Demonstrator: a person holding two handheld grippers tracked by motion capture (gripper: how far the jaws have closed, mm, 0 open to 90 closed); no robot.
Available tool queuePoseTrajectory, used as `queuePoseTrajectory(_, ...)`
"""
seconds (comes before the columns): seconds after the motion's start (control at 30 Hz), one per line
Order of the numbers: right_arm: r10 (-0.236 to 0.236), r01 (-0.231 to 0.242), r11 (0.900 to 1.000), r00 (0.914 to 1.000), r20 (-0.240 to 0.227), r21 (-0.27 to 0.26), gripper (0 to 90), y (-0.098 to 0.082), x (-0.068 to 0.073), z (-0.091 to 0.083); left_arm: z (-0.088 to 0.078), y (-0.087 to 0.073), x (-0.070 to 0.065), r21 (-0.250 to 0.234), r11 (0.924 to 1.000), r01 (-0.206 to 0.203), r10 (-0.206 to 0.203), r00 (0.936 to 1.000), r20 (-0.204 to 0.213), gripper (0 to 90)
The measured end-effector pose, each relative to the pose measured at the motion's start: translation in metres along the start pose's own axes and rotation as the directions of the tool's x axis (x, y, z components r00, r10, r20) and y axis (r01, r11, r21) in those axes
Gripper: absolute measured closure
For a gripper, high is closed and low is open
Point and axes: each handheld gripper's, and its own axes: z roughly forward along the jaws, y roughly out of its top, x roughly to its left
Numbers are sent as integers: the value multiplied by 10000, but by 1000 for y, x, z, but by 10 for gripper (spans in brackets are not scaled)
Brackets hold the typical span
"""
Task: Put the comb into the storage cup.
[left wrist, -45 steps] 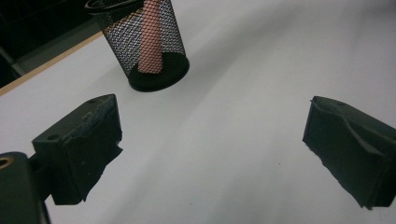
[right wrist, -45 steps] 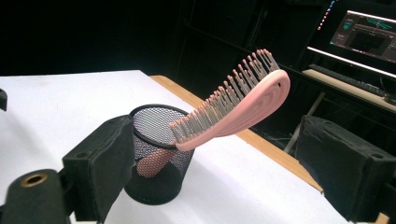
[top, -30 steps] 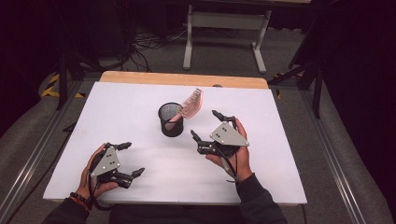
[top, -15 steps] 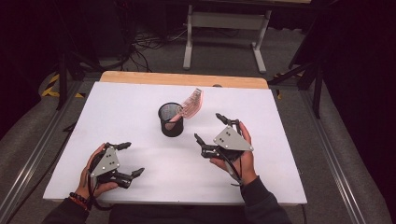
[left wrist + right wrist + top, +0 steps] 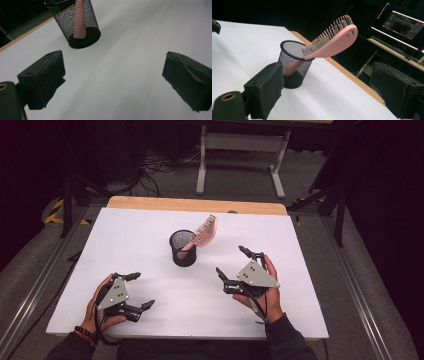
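Note:
A black mesh cup stands near the middle of the white table. A pink hairbrush rests handle-down in it, its bristled head leaning out over the rim to the right. The right gripper view shows the cup and the brush close ahead, bristles up. In the left gripper view the cup sits far off with the pink handle inside. My left gripper rests open at the front left. My right gripper is open to the right of the cup, holding nothing.
A wooden strip runs along the table's far edge. Beyond it stand a grey metal frame and floor cables. A lit monitor and a keyboard sit on a desk in the right gripper view.
My right gripper has drawn back toward the front right, away from the cup, still open. The left gripper, cup and brush have not moved.

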Motion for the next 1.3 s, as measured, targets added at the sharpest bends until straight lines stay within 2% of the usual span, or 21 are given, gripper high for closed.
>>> queuePoseTrajectory(0.43, -100, 100, 9999, 10000, -4, 106, 123, -12, -3, -12, 0, 0, 0, 17, 10000, -20, 20, 10000, -29, 52)
queuePoseTrajectory(1.13, -284, 272, 9988, 9992, 286, 408, 123, -30, -8, -34, 0, 0, -1, 48, 10000, -18, 18, 10000, -25, 52)
queuePoseTrajectory(1.3, -278, 268, 9985, 9994, 218, 477, 121, -34, -8, -36, 0, 0, -1, 45, 10000, -16, 16, 10000, -30, 52)
